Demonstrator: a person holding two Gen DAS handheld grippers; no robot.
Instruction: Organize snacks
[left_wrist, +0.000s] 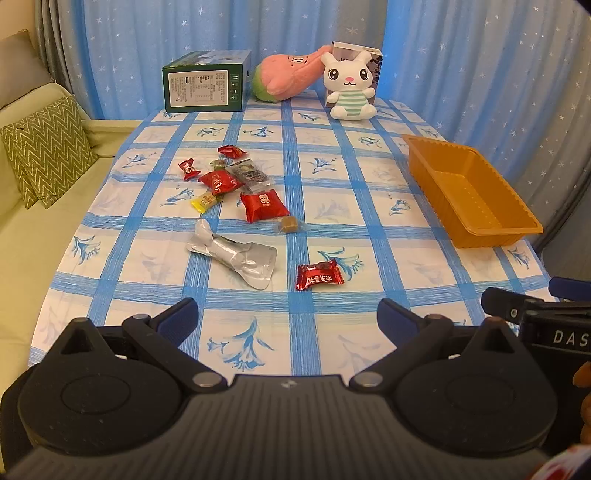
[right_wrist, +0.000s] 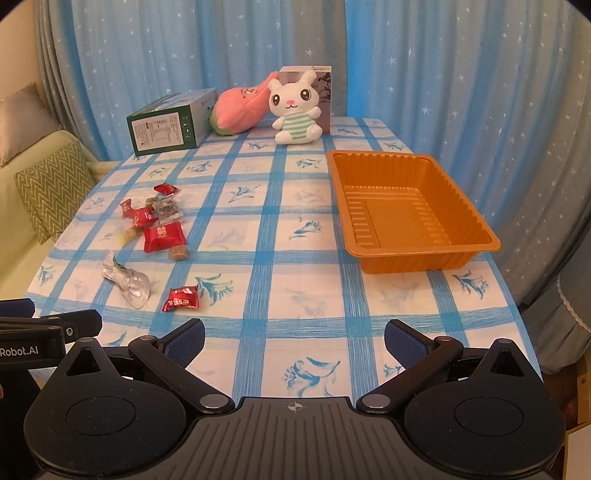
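Observation:
Several wrapped snacks lie scattered on the blue-checked tablecloth, left of centre: a large red packet (left_wrist: 264, 205) (right_wrist: 163, 236), a red candy (left_wrist: 319, 275) (right_wrist: 181, 298) nearest me, a silver foil pouch (left_wrist: 236, 254) (right_wrist: 127, 280), a small brown cube (left_wrist: 288, 224) (right_wrist: 178, 254) and smaller red and yellow sweets behind. An empty orange tray (left_wrist: 476, 192) (right_wrist: 413, 214) stands on the right. My left gripper (left_wrist: 288, 321) hovers open over the near table edge, nothing between its fingers. My right gripper (right_wrist: 293, 341) is likewise open and empty, beside the left one.
At the far end of the table stand a green box (left_wrist: 205, 83) (right_wrist: 170, 123), a pink plush (left_wrist: 291, 75) (right_wrist: 240, 109) and a white rabbit plush (left_wrist: 351, 86) (right_wrist: 295, 110) against a carton. A sofa with a zigzag cushion (left_wrist: 48, 155) is on the left. Blue curtains hang behind.

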